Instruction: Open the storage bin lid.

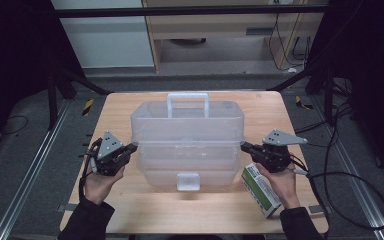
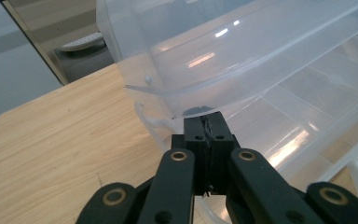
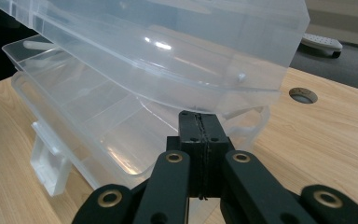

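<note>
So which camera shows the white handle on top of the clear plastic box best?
The high view: the white plastic handle stands whole on the lid of the clear plastic box. The two gripper views look at the box's lid edge and trays from close by, not its top.

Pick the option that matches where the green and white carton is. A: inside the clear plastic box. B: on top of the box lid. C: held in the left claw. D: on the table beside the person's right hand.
D: in the high view the carton lies flat on the wooden table next to the right hand, outside the clear plastic box.
</note>
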`<state>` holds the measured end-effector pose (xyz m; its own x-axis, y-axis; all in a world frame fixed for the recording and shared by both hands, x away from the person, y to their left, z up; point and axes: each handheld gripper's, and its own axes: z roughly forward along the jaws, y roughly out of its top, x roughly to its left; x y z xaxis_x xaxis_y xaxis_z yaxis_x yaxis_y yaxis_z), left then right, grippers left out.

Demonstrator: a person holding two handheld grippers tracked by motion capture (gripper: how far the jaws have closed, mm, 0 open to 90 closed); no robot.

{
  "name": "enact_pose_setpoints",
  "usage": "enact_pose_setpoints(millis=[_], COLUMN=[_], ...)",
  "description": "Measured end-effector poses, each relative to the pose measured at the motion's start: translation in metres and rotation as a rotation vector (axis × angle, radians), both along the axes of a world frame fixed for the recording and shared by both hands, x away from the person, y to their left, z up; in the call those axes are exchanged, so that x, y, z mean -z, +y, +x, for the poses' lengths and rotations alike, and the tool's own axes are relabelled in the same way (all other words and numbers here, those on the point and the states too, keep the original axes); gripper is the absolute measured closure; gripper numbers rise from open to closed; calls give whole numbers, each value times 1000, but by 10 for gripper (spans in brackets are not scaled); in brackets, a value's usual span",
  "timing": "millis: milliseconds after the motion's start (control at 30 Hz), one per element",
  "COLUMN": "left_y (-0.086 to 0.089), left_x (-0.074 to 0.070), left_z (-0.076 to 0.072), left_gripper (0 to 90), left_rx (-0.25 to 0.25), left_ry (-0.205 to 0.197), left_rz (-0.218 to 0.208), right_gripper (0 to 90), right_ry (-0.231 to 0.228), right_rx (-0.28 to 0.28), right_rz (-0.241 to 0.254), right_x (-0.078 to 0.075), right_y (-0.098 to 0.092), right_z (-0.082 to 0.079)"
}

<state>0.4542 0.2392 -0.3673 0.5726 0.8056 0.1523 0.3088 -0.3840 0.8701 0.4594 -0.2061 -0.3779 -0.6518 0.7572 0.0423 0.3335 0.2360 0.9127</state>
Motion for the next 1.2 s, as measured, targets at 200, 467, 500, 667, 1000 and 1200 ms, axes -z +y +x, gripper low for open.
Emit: enact_pose_setpoints(millis=[200,467,500,667,1000,1200], left_y=[-3,-3,-3,-2,-3,-2], left_x=[0,-3,-5,-8,-9,-3], left_z=[4,6,7,10,12,7], left_gripper=[893,893,893,894,893,799], left_rx=[-3,-3,-1,0,4,-9], left_ry=[-1,-6,-7,-23,-14,15], left_rz=[-2,-4,-2,-5,-9,31], right_gripper=[900,900,900,900,900,900], right_ry=[-4,-9,-9,-19,-32,-20], right_rx=[-5,-8,-10,-11,-5,-9], right_rz=[0,-1,-1,7,17,4], right_x=[-2,-5,-6,-8,-11,-7], right_y=[0,1,1,1,-1,1], right_z=[2,4,5,7,7,7])
